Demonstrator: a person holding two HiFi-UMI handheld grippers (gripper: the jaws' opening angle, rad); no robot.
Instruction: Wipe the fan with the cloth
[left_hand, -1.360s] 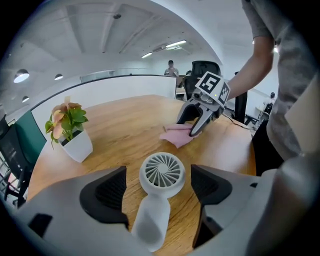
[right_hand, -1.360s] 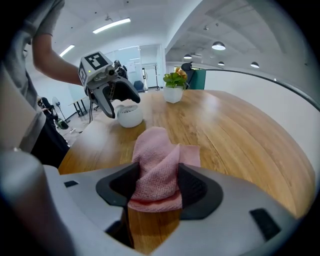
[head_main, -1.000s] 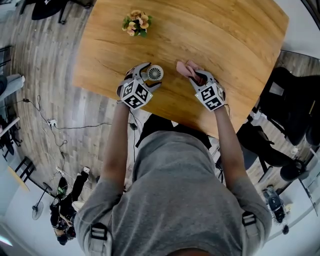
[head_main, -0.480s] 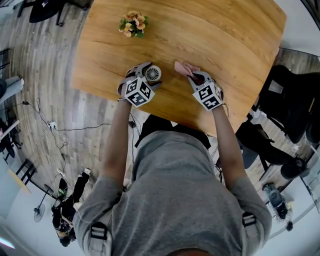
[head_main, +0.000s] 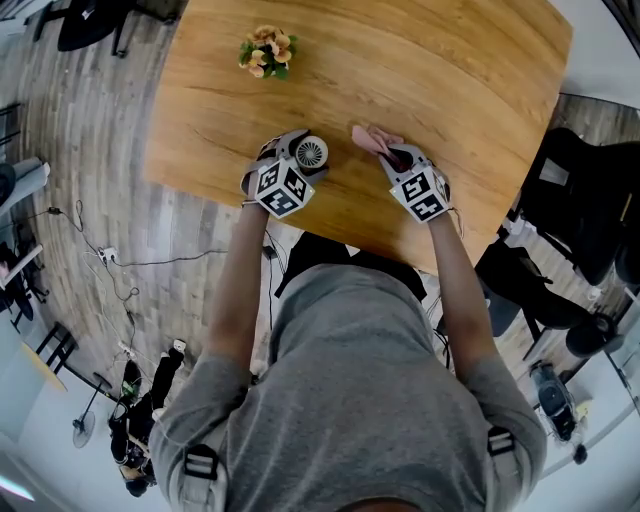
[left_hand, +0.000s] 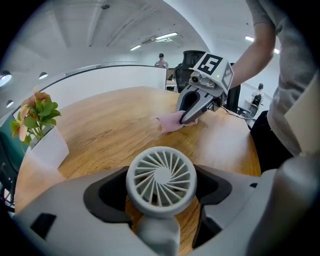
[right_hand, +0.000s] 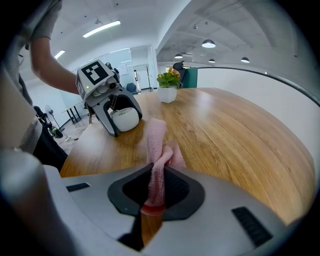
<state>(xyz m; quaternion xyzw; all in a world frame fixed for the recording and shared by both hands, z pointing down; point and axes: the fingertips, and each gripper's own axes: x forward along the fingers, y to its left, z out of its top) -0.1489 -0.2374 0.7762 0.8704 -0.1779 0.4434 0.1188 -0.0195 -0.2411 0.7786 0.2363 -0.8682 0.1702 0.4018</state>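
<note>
While the left gripper (head_main: 304, 155) clamps the small white fan (left_hand: 161, 179) by its round grille near the wooden table's (head_main: 450, 90) front edge, the right gripper (head_main: 396, 157), whose jaws have just been closing, pinches the pink cloth (right_hand: 156, 150) beside it. The head view leaves both grips hard to make out. Each gripper view shows its own grip plainly, though the fan's stem is cut off there.

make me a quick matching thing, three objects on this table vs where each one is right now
Column one:
1. small white round fan
2. pink cloth
3. orange flowers in a white pot

Column two:
A. standing alone near the far edge of the wooden table
B. pinched by the fingers of the right gripper
C. gripped by the fingers of the left gripper

Pairs: 1-C, 2-B, 3-A
</note>
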